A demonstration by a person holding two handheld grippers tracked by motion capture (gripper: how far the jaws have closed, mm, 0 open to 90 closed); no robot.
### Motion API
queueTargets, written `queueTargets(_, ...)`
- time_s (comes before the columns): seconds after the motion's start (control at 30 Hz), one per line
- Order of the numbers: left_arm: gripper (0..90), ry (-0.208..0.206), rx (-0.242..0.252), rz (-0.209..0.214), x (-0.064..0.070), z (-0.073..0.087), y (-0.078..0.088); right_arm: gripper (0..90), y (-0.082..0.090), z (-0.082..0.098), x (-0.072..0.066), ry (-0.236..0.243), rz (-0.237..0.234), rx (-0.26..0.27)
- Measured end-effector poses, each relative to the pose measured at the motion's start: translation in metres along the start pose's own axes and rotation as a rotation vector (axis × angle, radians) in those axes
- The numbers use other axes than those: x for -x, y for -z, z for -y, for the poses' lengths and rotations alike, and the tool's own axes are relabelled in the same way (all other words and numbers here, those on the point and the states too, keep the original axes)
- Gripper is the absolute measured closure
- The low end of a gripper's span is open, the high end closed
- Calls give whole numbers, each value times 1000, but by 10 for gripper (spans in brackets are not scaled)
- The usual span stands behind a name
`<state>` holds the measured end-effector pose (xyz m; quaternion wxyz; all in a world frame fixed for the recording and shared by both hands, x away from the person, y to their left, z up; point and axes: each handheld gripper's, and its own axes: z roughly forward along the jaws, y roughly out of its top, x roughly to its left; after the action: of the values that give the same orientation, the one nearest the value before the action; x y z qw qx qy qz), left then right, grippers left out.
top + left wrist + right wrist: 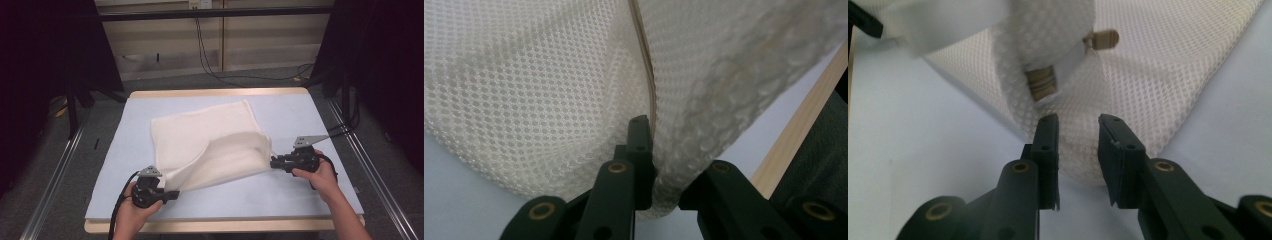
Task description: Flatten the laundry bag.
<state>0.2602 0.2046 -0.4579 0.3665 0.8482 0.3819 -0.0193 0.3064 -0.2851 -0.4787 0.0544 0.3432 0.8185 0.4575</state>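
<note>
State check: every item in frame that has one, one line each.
mesh bag: partly flat on the table, near edge lifted and curled over between the grippers.
zipper: looks closed along the stretch in the left gripper view.
zipper pull: lies loose on the mesh.
left gripper: shut on the mesh bag beside the zipper.
right gripper: open, bag corner between the jaws.

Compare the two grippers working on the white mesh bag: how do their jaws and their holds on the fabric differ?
The left gripper has its jaws closed on the white mesh bag beside the zip seam; the right gripper has a gap between its jaws, with mesh in the gap but not pinched. The left gripper works the bag's near corner, the right gripper its far-side corner. Both are black, hand-held, and lie low over the table.
</note>
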Motion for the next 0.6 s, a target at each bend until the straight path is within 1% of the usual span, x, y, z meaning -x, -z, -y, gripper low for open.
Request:
queueTargets(0.03,796,16,16,-7,0,1,1,728,2,1,-1,3,11,-3)
queueTargets(0.07,759,28,27,-15,-2,2,5,758,3,3,-2,26,9,-17)
queueTargets(0.1,738,28,27,-15,-2,2,5,758,3,3,-2,26,9,-17)
queueTargets(0.13,738,37,34,-26,-5,3,8,769,2,4,-2,32,18,-26)
queueTargets(0.17,721,42,40,-27,-7,4,10,779,2,5,-3,39,30,-40)
queueTargets(0.2,704,56,49,-21,-8,4,13,791,1,5,-5,47,32,-56)
queueTargets(0.23,704,60,50,-29,-9,4,15,791,1,5,-5,47,32,-56)
queueTargets(0.27,662,67,65,-41,-13,5,20,815,1,6,-6,48,45,-64)
queueTargets(0.3,635,67,65,-41,-13,5,20,815,1,6,-6,48,45,-64)
queueTargets(0.33,635,82,77,-53,-16,6,23,822,0,6,-7,48,51,-71)
queueTargets(0.43,600,111,88,-53,-25,9,30,841,0,8,-7,44,63,-75)
queueTargets(0.47,585,115,89,-49,-28,10,32,843,0,8,-7,47,64,-79)
queueTargets(0.57,537,131,82,-56,-33,10,38,866,0,8,-8,49,70,-80)
queueTargets(0.6,532,148,95,-61,-36,11,41,877,0,9,-7,45,67,-79)
